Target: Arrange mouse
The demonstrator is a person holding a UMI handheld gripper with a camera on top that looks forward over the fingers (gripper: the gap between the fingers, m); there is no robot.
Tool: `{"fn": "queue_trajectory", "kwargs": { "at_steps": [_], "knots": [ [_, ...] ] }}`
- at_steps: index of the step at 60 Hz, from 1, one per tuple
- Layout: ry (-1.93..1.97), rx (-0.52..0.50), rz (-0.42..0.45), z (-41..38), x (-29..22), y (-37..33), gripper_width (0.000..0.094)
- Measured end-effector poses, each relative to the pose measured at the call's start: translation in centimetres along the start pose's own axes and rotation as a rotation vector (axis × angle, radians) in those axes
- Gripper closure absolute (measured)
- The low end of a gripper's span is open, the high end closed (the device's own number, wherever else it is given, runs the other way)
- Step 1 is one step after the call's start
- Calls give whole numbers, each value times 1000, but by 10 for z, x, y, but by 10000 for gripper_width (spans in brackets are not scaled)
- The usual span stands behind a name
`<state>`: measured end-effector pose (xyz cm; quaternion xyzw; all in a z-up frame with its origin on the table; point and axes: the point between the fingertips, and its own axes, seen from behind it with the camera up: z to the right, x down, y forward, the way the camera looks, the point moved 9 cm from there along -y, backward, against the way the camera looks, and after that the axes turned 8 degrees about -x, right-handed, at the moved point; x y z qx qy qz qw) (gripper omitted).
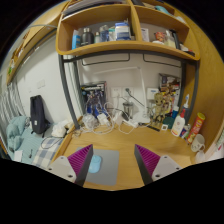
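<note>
The mouse is not something I can pick out with any certainty; if it sits on this desk [120, 150], it is lost in the white clutter of cables and small items [95, 120] against the wall, well beyond the fingers. The gripper [114, 160] hovers spread wide, nothing between its two purple pads [80, 160], which suits a search rather than a grasp. One pale blue mat [96, 164] lies between the fingers, probably the mouse's intended home. To the right stands a cluster of bottles [182, 120], too crowded to count. Above, one wooden shelf unit [120, 45] holds boxes.
</note>
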<state>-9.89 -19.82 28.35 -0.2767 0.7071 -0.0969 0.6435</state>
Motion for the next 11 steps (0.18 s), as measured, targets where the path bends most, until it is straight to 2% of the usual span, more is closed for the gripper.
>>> {"fn": "queue_trajectory", "kwargs": {
  "at_steps": [11],
  "knots": [
    [-14,10,-7,17,18,-24,111]
  ]
}}
